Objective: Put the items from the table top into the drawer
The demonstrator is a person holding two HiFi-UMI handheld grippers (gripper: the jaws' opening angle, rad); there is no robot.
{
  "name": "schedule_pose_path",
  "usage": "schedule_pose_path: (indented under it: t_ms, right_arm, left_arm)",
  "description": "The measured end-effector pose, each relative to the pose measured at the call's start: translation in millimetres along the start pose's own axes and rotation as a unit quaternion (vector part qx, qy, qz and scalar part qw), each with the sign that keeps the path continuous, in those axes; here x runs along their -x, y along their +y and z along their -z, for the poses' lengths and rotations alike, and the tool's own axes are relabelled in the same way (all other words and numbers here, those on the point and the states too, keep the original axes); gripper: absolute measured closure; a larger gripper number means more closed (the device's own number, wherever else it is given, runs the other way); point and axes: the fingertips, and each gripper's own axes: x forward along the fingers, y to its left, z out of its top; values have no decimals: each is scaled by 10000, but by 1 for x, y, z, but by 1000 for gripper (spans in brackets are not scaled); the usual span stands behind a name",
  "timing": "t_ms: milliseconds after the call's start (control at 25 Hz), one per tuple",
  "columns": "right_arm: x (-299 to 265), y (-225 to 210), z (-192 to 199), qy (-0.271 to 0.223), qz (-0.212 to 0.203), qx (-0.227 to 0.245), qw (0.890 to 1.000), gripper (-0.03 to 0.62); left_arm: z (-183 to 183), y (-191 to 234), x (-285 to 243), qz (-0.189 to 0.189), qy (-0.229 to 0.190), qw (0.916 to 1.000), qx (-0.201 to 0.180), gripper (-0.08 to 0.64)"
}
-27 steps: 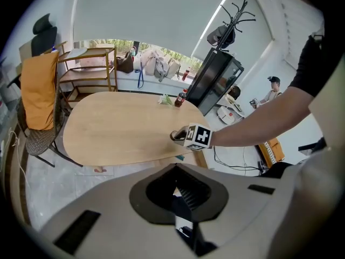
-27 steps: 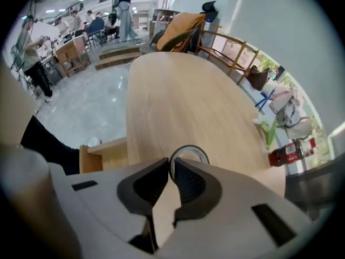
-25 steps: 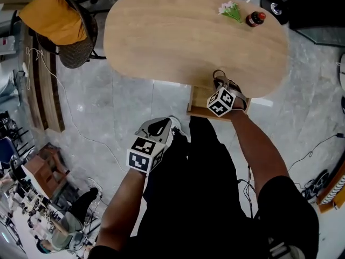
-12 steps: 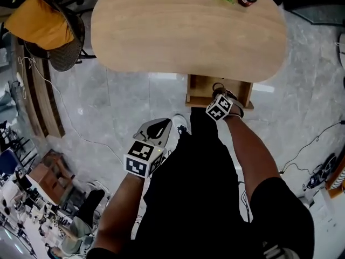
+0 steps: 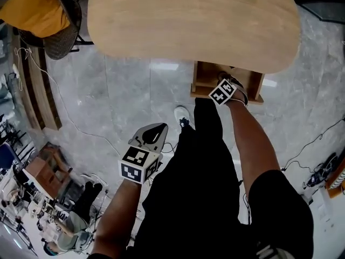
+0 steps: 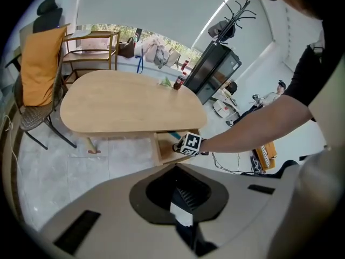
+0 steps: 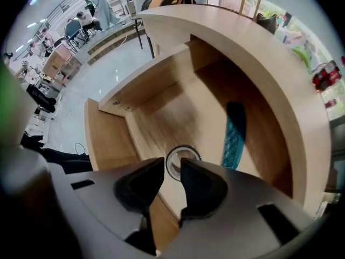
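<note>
Now, down at the open drawer under the tabletop with the right gripper, jaws drawn narrow onto the round ring pull at the drawer front. Inside the drawer, lying lengthwise on the wooden bottom, over toward the right-hand wall: one teal ribbed item. Up on the tabletop, at the far right end and well apart from the drawer: a small bottle, upright, and just beside it a green sprig of flowers. Barely clipped into the head view, the pair of them, right at the top edge. Over to the left gripper: hanging low beside the person's leg, above the grey floor, well clear of tabletop and drawer alike, jaws pressed together with nothing between them. Off past the left end of the tabletop, a chair with an orange cushion.
</note>
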Motion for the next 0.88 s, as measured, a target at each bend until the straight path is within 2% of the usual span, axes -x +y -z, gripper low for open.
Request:
schedule_pose_path:
  t_ms: [200, 320, 440, 520, 560, 640, 720, 880]
  right_arm:
    - [45, 10, 6, -46, 200, -116, 9997, 514]
    - [91, 19, 7, -227, 339, -207, 9990, 515]
    - [152, 36, 2, -641, 413, -453, 9961, 515]
    - [206, 51, -6, -1118, 384, -900, 9889, 517]
    - [235, 58, -12, -1432, 351, -1179, 9820, 523]
    - [296, 67, -28, -2205, 282, -1730, 9595, 560]
    - [359, 82, -41, -2932, 175, -2135, 9317, 585]
    - [469, 136, -45, -4071, -119, -2694, 8727, 589]
  left_arm:
    - [-10, -11, 31, 6, -344, 9992, -193, 560]
    - [-22, -25, 61, 17, -664, 9968, -450, 560]
    - [-26, -48, 94, 96, -993, 9923, -741, 560]
    - [-21, -64, 118, 181, -1130, 9892, -917, 560]
    - [-18, -70, 129, 216, -1217, 9872, -1012, 560]
    - [-19, -80, 149, 279, -1470, 9816, -1189, 560]
    - [-19, -90, 167, 364, -1731, 9757, -1296, 560]
    - [-3, -111, 198, 574, -2026, 9672, -1420, 560]
